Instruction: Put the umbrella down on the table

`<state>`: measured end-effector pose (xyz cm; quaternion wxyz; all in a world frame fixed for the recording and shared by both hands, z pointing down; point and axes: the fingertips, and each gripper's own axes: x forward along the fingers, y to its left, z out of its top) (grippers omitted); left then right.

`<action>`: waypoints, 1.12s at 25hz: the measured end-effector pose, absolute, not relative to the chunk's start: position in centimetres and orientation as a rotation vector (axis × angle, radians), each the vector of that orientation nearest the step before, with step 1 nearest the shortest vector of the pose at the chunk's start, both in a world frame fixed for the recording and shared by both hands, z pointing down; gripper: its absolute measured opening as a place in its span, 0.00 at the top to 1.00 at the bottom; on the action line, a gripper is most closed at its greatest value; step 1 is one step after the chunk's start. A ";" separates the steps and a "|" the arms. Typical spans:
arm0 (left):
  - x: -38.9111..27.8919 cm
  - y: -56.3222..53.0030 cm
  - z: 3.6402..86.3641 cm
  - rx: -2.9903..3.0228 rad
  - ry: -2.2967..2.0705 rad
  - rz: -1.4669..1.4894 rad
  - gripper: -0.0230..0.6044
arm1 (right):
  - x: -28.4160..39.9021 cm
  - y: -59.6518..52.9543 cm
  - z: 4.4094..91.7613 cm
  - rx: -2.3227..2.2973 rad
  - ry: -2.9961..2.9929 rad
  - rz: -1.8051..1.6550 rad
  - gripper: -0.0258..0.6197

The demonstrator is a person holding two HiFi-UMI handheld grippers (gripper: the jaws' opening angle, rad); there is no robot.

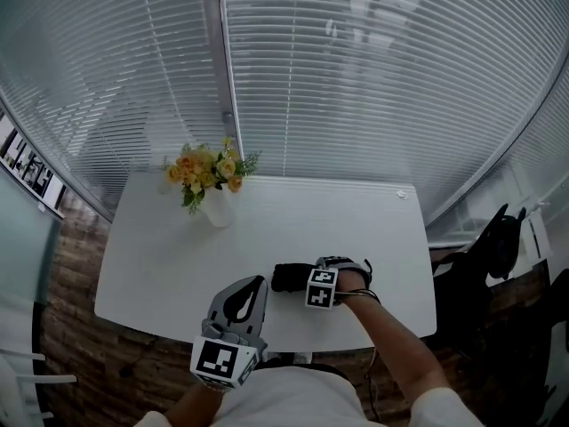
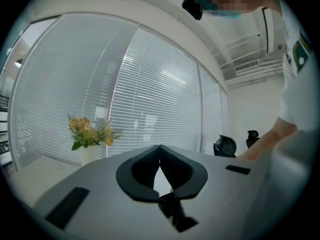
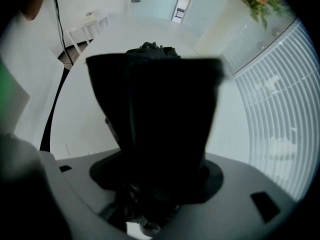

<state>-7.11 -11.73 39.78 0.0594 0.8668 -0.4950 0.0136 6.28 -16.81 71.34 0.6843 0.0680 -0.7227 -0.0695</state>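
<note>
Closest to the person, the left gripper (image 2: 159,149) is level, jaws pressed together on nothing. Just beyond it, the right gripper (image 1: 304,283) points steeply down over the folded black umbrella (image 1: 286,277), which lies sideways on the white table (image 1: 178,265) near its front edge. Its jaws stand spread wide around the umbrella. Dark cloth fills the right gripper view, so the pads only seem free.

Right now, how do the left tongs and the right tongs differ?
The left tongs are shut with nothing between them; the right tongs stand spread around the black umbrella. The left tongs point level toward the blinds; the right tongs point steeply down at the table. Both are the same grey build.
</note>
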 end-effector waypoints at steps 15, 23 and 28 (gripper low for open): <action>-6.1 -12.3 40.0 2.632 -1.481 0.034 0.94 | 6.4 -17.1 64.0 0.363 -1.860 -0.088 0.54; -5.8 -12.8 39.8 2.633 -1.488 0.033 0.94 | 7.0 -16.9 56.7 0.618 -2.083 -0.092 0.66; -5.7 -13.0 39.6 2.631 -1.496 0.030 0.94 | 7.6 -16.7 51.2 0.818 -2.245 -0.081 0.72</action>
